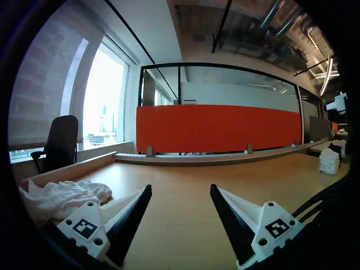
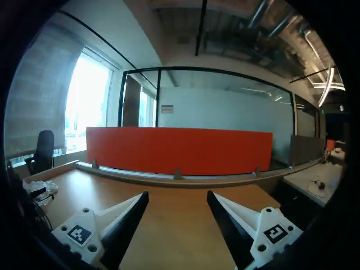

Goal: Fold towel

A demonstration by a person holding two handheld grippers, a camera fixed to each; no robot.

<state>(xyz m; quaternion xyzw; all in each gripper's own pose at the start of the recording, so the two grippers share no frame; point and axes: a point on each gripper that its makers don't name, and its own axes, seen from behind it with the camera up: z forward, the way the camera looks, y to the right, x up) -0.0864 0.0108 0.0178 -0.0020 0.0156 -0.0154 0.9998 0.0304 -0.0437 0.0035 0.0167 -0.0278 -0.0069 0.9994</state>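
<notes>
White crumpled towel point(image 1: 67, 195) lies lower left on the surface point(image 1: 202, 173), nearest the left gripper point(image 1: 180, 186); the right gripper point(image 2: 177, 193) is farther off. Both gape wide, empty.

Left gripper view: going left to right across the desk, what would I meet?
crumpled white towel → left tongs, standing open → stack of folded white cloths at the far right edge
</notes>
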